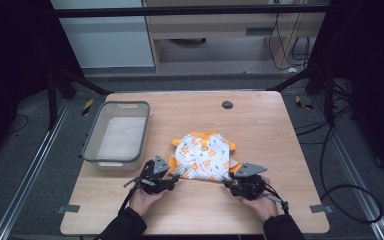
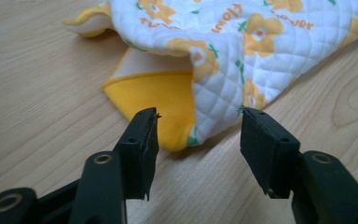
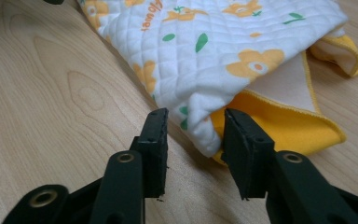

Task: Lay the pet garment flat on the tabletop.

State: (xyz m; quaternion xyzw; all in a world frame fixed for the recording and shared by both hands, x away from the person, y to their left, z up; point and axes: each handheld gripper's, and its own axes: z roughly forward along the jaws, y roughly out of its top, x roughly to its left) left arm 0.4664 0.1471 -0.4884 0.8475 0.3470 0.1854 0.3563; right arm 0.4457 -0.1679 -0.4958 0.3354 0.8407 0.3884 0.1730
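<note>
A light wooden table with a visible grain fills the middle of the high view, its corners rounded. Near its upper edge, right of centre, sits a small dark round disc set in the top. At the left side a grey rectangular plastic tub stands on the wood, its long side running up the frame. Just below centre a quilted white garment printed with orange flowers and edged in yellow lies on the table, well apart from the tub's right wall.
</note>
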